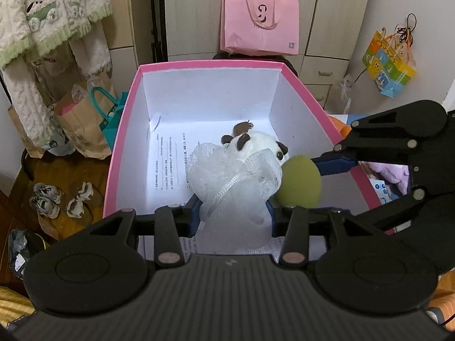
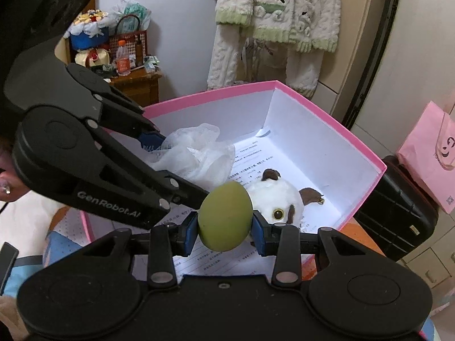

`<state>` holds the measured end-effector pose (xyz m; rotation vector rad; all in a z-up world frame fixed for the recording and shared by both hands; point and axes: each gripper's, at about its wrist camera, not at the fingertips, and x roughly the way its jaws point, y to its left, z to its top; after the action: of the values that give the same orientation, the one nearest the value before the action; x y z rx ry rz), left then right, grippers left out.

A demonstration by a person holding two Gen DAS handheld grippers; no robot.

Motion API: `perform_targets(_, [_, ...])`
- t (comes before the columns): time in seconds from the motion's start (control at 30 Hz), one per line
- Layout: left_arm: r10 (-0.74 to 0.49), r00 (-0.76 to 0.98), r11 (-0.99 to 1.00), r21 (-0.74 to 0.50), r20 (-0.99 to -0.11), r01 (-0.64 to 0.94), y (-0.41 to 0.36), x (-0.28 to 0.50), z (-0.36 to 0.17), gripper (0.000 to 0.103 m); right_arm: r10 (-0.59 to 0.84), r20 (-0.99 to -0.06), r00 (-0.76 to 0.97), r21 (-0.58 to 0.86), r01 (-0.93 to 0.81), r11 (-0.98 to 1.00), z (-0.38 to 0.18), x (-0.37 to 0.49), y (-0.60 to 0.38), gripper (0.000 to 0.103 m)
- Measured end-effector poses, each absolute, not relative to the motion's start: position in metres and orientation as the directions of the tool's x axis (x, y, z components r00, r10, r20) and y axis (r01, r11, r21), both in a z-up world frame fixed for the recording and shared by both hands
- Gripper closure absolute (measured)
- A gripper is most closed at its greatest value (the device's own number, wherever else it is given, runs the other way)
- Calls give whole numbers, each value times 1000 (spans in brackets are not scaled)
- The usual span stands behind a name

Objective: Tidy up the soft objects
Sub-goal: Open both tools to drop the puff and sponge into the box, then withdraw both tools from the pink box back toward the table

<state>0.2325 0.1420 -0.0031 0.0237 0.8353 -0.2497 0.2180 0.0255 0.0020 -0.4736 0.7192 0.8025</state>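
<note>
2 grippers [image 1: 233, 213] [image 2: 224, 231] hold pouf [image 1: 236, 182], sponge [image 2: 224, 221] over box [image 1: 210, 64]

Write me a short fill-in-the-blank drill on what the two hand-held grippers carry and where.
1. The right hand-held gripper is shut on a green ____-shaped sponge.
2. The left hand-held gripper holds a white mesh ____.
3. The white plush toy lies inside the ____-rimmed box.

Missing words: egg; bath pouf; pink

left gripper [image 1: 233, 211] angled down, jaws gripping; right gripper [image 2: 224, 231] angled down, jaws clamped
</note>
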Motion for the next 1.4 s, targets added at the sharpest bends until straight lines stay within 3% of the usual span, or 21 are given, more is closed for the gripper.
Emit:
perform_targets(0.17, [-208,638,972,-84,-742,219,141,234,-3,55,463,-745,480,-123,-781,612,0,223,33,57])
perform_targets(0.33, [-208,641,973,-92,-739,209,145,230,-1,49,454,-741,495,-134,-771,623,0,222,34,42])
perform_targets(0.6, [-216,665,970,-81,-715,228,147,206,16,44,457,-722,519,-143,-759,636,7,210,27,34])
perform_targets(1.4, [-264,729,942,-7,-631,335,125,111,69,29,437,-636,636,-237,-700,673,54,132,-8,24])
